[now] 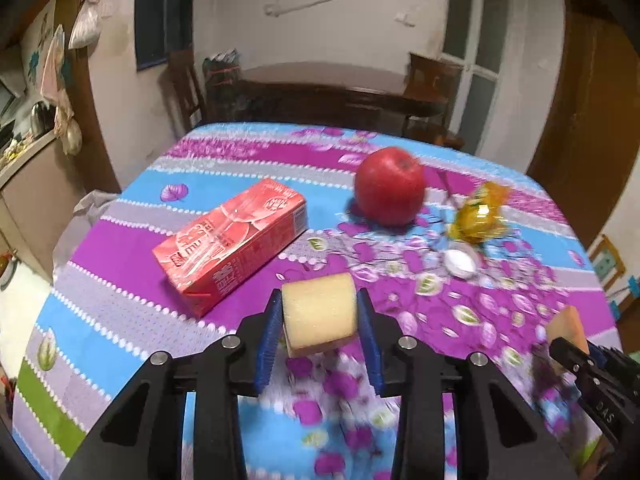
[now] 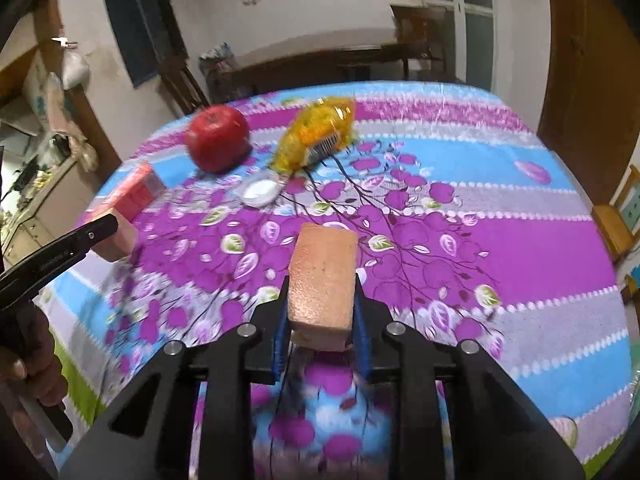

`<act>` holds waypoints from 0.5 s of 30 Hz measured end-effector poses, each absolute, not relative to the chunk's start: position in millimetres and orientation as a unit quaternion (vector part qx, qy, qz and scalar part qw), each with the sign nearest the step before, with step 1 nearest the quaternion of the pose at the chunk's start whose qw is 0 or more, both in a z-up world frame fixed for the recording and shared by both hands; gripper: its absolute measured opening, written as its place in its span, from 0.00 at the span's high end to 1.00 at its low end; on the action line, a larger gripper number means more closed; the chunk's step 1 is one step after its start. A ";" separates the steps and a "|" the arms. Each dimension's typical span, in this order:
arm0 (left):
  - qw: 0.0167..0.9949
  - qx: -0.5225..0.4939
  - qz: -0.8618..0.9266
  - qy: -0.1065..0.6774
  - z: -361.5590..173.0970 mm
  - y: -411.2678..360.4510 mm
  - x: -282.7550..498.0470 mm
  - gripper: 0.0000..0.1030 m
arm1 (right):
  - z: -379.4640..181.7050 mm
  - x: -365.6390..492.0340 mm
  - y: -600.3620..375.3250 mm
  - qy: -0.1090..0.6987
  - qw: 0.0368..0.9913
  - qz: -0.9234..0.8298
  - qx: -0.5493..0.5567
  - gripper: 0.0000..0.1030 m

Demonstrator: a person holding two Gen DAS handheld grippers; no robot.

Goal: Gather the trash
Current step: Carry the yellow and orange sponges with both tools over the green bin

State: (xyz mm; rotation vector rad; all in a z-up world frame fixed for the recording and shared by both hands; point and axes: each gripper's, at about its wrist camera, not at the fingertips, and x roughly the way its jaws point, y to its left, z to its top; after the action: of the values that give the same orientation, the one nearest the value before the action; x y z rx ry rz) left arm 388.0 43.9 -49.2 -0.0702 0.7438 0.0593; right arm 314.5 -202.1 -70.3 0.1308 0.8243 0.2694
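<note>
My left gripper point(image 1: 320, 312) is shut on a pale yellow sponge block point(image 1: 320, 314) held above the table. My right gripper point(image 2: 322, 304) is shut on an orange sponge block point(image 2: 323, 280); it also shows at the right edge of the left wrist view point(image 1: 566, 330). A red drink carton point(image 1: 232, 240) lies on its side ahead of the left gripper. A crumpled yellow wrapper point(image 2: 316, 134) and a white round lid point(image 2: 261, 193) lie beyond the right gripper, and show in the left wrist view as wrapper point(image 1: 478, 216) and lid point(image 1: 461, 261).
A red apple point(image 1: 390, 191) stands at the table's far middle, also in the right wrist view point(image 2: 218, 138). The table carries a purple, blue and grey flowered cloth point(image 2: 500, 240). Dark wooden chairs point(image 1: 430, 80) and a second table stand behind. A counter point(image 1: 24, 160) is at left.
</note>
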 end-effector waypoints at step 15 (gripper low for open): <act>0.944 0.037 -0.111 0.307 -18.6 -69.0 248.8 0.64 | -20.9 165.5 -261.9 0.318 0.938 0.122 0.069 0.76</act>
State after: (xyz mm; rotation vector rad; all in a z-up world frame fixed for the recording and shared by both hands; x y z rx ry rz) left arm 248.8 -69.0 -18.6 0.0760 0.6261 -0.2252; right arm 165.5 -261.9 -20.9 0.1410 0.6486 0.2490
